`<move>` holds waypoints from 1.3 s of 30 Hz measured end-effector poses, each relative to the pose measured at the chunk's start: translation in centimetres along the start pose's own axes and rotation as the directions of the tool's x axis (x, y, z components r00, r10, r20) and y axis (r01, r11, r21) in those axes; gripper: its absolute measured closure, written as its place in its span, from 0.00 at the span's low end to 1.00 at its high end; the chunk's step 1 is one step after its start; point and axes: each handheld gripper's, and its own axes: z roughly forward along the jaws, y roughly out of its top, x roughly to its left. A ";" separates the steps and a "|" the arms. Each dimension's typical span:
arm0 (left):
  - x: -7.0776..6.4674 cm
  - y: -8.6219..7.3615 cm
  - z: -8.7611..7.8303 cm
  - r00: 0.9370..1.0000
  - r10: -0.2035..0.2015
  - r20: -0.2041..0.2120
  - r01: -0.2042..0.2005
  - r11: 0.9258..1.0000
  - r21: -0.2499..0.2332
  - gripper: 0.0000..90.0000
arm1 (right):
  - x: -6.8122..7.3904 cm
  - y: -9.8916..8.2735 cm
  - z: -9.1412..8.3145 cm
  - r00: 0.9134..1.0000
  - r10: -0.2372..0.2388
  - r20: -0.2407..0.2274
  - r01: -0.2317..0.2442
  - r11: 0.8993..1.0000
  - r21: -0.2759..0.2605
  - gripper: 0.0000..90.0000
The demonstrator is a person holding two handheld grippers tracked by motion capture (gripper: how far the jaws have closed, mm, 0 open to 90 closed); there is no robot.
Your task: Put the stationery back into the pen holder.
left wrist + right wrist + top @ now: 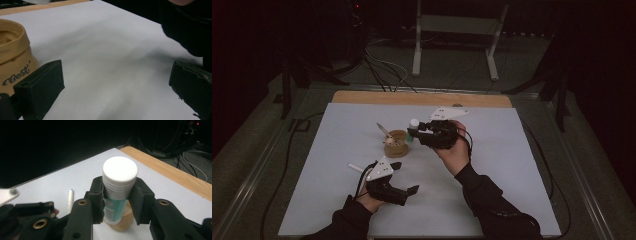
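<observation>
With the right gripper (117,202) clamped on the white-capped teal glue stick (119,185) above the tan cloth pot (396,142) mid-sheet, lower it upright into the mouth, while the left gripper (117,82), wide open and empty, steadies the pot.

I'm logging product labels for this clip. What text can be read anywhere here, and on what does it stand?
"Best": dark script on the side of the tan cup, in the left gripper view.
The print on the teal label of the white-capped bottle, held in the right gripper, is too small to read.
</observation>
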 end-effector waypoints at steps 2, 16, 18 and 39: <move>0.0 0.0 0.0 1.000 -0.002 0.002 0.002 1.000 -0.003 0.00 | -0.2 0.2 0.4 1.000 0.007 -0.001 -0.007 1.000 0.006 0.73; 0.1 -0.1 -0.1 1.000 -0.006 0.003 0.006 1.000 -0.005 0.00 | -1.0 1.2 3.6 0.999 0.032 0.007 -0.032 0.999 0.041 0.73; 0.1 -0.1 -0.1 1.000 -0.010 0.007 0.010 1.000 -0.004 0.00 | -1.2 1.2 4.2 0.999 0.031 0.014 -0.031 0.998 0.055 0.73; 0.2 -0.1 -0.1 1.000 -0.003 0.006 0.003 1.000 -0.008 0.00 | -1.7 0.5 7.4 0.999 0.036 0.029 -0.040 0.989 0.145 0.73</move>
